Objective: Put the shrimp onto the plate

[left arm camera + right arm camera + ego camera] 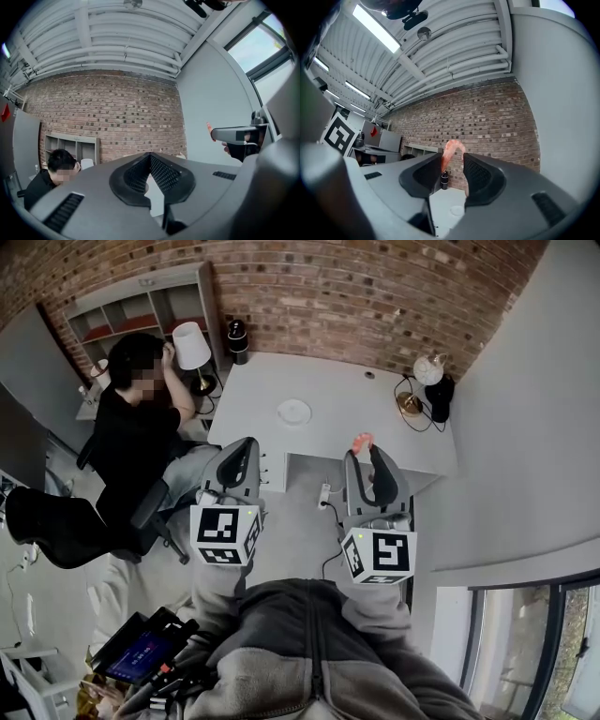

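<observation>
Closest to the lens, a grey sweatshirt (pixel 309 652) is filling the bottom of the head view, and both marker cubes are sitting just above it. Further up, the right gripper (pixel 364 454) is pinching the shrimp (pixel 361 441) between its jaw tips and holding it in the air at centre frame, just below the near edge of the white desk (pixel 375 418). The left gripper (pixel 248 444) is hanging at centre left with its jaws pressed together on nothing. The plate (pixel 293 412) is lying on the desk, up and to the left of the shrimp and well apart from it.

In the right gripper view the shrimp is standing up out of the jaws, its long axis roughly upright in frame, its pink body arching over to the right at the top. From the head view it is pointing toward the top of the frame, at the desk and the brick wall (pixel 375 296).

Judging from this, the carry is under way and the placing is not yet done. The gripper should be travelling up and left in the head view until it is hanging over the plate's middle, tipping down and sinking low before the jaws are spreading, since a curved, light shrimp dropped from height is likely to be rolling off the shallow rim.
</observation>
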Tool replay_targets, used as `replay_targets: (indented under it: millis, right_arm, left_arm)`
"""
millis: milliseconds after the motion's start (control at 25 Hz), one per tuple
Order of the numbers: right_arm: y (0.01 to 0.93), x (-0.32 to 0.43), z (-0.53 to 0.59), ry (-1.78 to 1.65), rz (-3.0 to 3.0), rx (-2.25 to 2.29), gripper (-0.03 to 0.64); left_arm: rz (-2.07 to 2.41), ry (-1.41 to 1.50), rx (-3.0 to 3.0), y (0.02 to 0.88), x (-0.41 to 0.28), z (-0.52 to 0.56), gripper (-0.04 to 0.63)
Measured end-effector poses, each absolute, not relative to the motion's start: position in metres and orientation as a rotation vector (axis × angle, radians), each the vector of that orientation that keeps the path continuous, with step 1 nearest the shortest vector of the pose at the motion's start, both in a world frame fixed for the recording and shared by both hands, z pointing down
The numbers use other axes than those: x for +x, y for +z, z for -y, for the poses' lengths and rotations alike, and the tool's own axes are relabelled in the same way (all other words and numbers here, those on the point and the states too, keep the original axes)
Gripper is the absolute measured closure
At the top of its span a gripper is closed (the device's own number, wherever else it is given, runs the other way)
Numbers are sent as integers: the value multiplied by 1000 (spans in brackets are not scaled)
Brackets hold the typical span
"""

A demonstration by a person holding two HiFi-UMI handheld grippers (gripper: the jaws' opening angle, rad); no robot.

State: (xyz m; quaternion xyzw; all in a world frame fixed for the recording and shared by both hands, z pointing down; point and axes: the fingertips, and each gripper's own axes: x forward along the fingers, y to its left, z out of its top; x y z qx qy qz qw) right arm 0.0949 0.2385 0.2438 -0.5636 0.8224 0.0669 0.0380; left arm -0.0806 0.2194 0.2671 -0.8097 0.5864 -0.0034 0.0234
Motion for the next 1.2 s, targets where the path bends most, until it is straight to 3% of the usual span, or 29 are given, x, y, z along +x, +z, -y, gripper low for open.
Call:
replay_targets:
  millis: [400, 1200]
  right_arm:
    - [254, 45, -243, 178, -2550, -1774, 471]
    - [282, 22, -252, 113, -2590, -1685, 471]
  left_arm:
    - [-1818, 15, -2587, 279, -128, -221, 591]
    - [-1818, -35, -2618, 307, -137, -228, 591]
